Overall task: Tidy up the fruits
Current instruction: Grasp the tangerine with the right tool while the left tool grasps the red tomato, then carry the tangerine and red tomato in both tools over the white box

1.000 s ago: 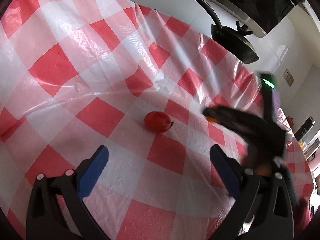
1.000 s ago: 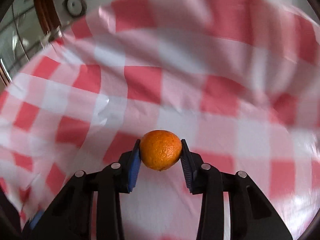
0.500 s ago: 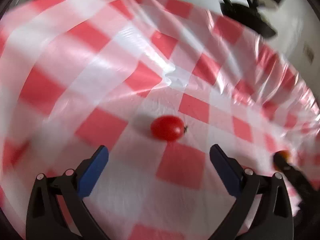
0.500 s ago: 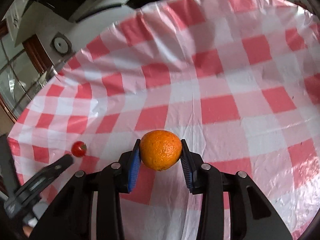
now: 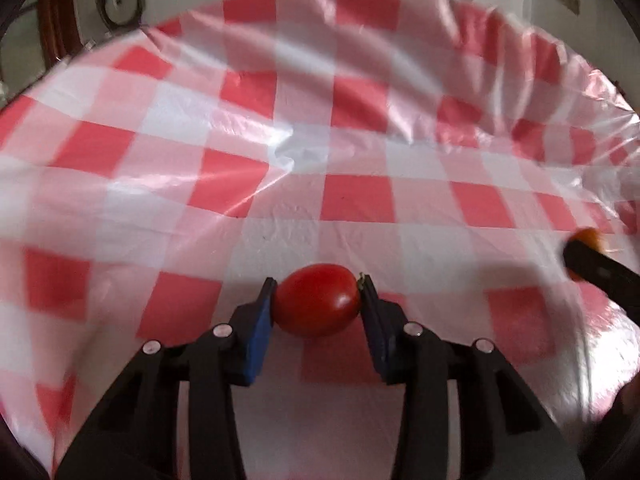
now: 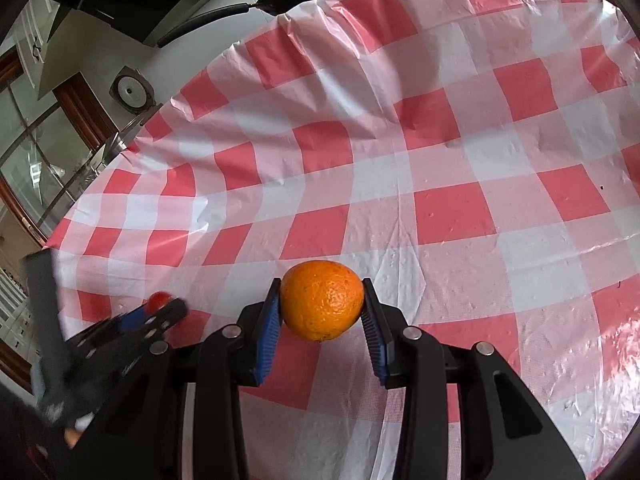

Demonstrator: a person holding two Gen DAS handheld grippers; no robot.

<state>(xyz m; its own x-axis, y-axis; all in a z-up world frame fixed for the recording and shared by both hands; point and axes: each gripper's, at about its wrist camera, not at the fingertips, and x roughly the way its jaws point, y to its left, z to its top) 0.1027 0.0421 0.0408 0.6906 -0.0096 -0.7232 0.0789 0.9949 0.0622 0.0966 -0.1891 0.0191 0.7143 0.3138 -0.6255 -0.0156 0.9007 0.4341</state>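
A small red tomato (image 5: 316, 306) lies on the red-and-white checked tablecloth (image 5: 360, 200), between the blue pads of my left gripper (image 5: 318, 281). Its jaws are closing, and both pads touch the tomato's sides. My right gripper (image 6: 321, 282) is shut on an orange (image 6: 322, 300) and holds it a little above the cloth. In the right wrist view the left gripper (image 6: 158, 308) appears blurred at the lower left around the tomato (image 6: 159, 299). At the right edge of the left wrist view are the right gripper (image 5: 580, 258) and a bit of the orange (image 5: 588, 236).
Beyond the table's far edge sit a black pan (image 6: 224, 16) on a dark stove top, a round dial (image 6: 130, 90) on the wall and a wood-framed window (image 6: 32, 152). The cloth (image 6: 440, 208) has creases and shiny folds.
My left gripper moved up to the tomato and its wide-open jaws came together on it. My right gripper swung right with the orange, then held still.
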